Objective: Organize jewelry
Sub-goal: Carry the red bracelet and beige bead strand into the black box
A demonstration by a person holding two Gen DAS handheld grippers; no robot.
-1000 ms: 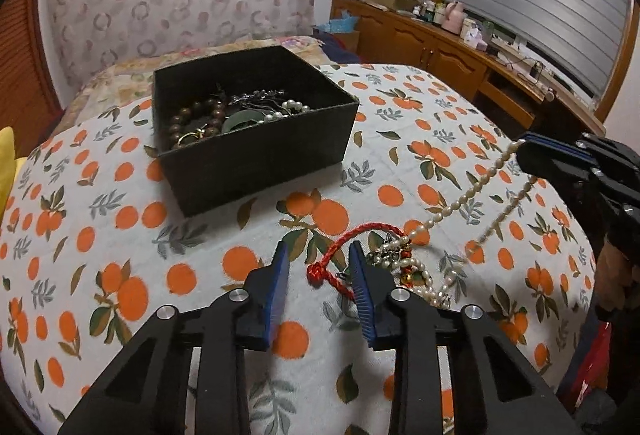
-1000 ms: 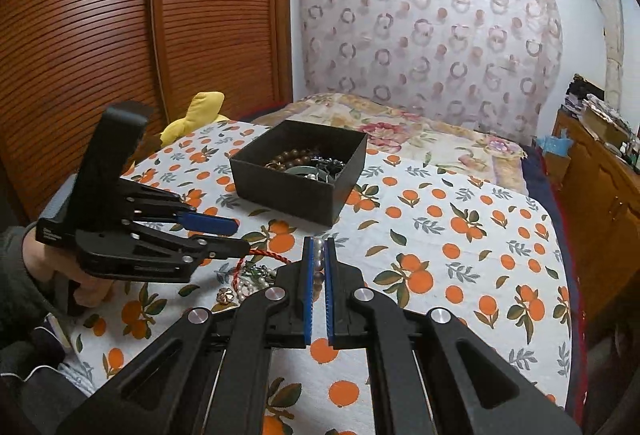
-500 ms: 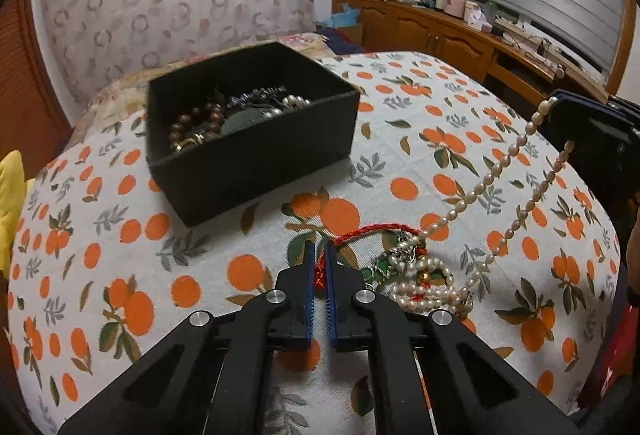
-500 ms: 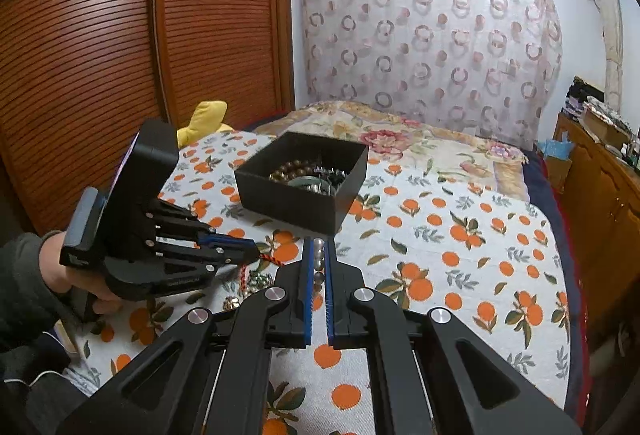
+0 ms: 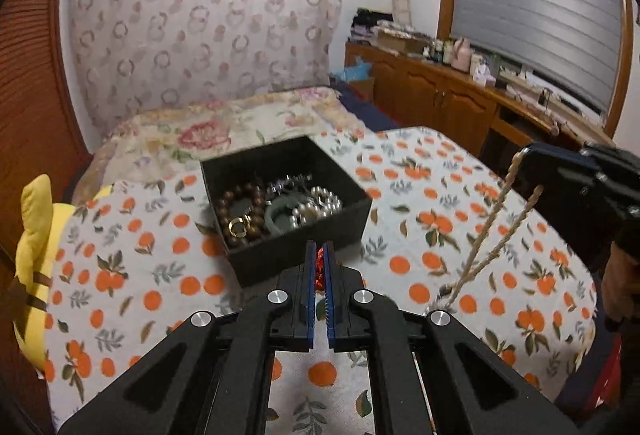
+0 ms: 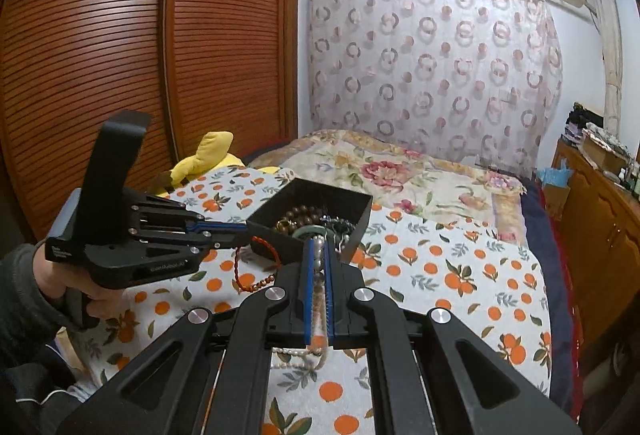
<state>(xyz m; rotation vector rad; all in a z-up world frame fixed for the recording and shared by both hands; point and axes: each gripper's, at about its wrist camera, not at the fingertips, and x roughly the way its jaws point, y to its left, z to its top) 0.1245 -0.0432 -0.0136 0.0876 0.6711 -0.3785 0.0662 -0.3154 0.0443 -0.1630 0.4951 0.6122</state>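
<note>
My left gripper (image 5: 319,247) is shut on a red cord bracelet (image 5: 320,269), held in the air just in front of the black jewelry box (image 5: 298,259). In the right wrist view that red cord bracelet (image 6: 239,275) dangles in a loop from the left gripper (image 6: 245,229), beside the black jewelry box (image 6: 276,245). My right gripper (image 6: 319,241) is shut on a pearl necklace (image 6: 318,261). Its strands (image 5: 496,219) hang taut from the right gripper (image 5: 526,155) down to a small tangle. Several bead bracelets and pearls lie in the box.
The bed wears an orange-print cover (image 5: 440,219), with a floral quilt (image 6: 400,171) behind it. A yellow plush toy (image 5: 36,235) lies at the left edge by the wooden wardrobe (image 6: 100,55). A cluttered dresser (image 5: 460,91) runs along the right.
The left gripper's jaws shut on the red cord bracelet and lifted it off the cover. The right gripper rose with the pearl necklace, pulling its strands taut.
</note>
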